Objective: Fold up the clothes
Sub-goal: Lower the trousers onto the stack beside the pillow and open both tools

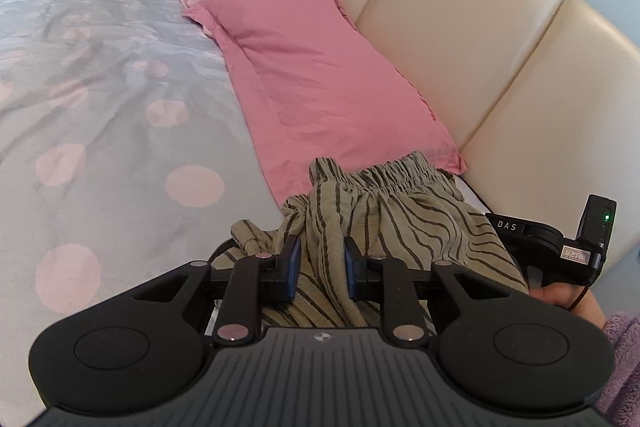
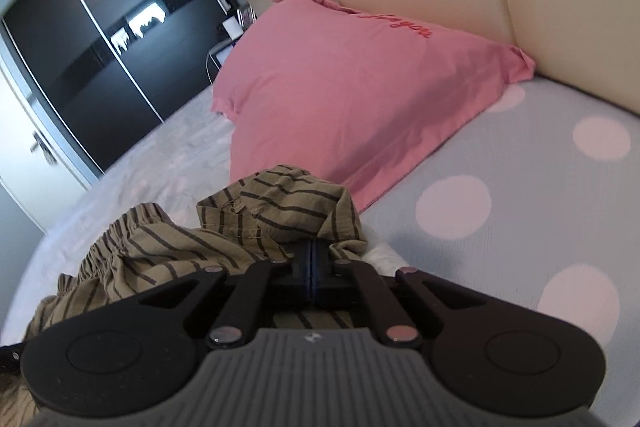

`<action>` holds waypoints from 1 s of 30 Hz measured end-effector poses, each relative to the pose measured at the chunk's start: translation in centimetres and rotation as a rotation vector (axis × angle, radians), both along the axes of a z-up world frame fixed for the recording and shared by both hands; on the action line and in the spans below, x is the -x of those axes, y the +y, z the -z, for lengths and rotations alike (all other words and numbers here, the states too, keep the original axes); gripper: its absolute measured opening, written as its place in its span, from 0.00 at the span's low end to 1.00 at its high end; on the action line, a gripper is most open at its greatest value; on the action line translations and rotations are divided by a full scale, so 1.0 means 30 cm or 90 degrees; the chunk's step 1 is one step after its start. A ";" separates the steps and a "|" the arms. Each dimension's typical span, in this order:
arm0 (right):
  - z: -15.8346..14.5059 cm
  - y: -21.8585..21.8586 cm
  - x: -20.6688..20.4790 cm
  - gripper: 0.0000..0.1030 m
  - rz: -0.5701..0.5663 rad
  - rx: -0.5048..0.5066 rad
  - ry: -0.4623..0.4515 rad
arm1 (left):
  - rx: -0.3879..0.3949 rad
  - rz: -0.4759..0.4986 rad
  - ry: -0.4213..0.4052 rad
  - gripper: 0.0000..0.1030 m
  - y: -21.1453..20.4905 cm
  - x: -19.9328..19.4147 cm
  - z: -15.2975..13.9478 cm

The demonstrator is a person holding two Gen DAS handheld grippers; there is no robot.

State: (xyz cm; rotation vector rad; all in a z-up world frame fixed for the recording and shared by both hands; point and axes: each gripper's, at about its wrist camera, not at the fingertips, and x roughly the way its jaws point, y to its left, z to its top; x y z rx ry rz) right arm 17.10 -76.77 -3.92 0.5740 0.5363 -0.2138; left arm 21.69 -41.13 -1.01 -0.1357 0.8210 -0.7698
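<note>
- The striped shorts lie crumpled on the bed, just below the pink pillow and close to the padded headboard. The gathered elastic waistband is bunched up towards the pillow, and the legs are heaped in loose folds.
- The cloth looks thin, light and limp. It will probably sag and slide rather than hold a shape, so it needs spreading flat before any fold; there is nothing fragile about it.
- Best holds, as I judge it: the two ends of the waistband, or a hem corner, where the thicker seam gives the pads something firm.
- The left gripper has its jaws a little apart with a ridge of fabric standing between them. Whether the pads truly pinch it, I cannot tell.
- The right gripper has its jaws fully together at the edge of a fold, seemingly pinching it.
- The shorts rest on a grey bedspread with pale pink dots. A dark wardrobe stands beyond.
</note>
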 end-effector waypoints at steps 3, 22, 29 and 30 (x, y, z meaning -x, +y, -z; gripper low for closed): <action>-0.010 0.013 0.002 0.00 0.006 0.009 0.002 | -0.021 0.008 -0.026 0.19 -0.010 0.014 -0.007; -0.592 0.414 0.269 0.76 -0.072 0.142 -0.094 | -0.056 -0.024 -0.174 0.55 0.363 0.299 -0.429; -0.792 0.752 0.358 0.89 -0.188 0.159 -0.134 | -0.080 -0.065 -0.243 0.71 0.613 0.440 -0.594; -0.816 0.807 0.368 0.90 -0.204 0.161 -0.140 | -0.083 -0.074 -0.248 0.71 0.656 0.457 -0.611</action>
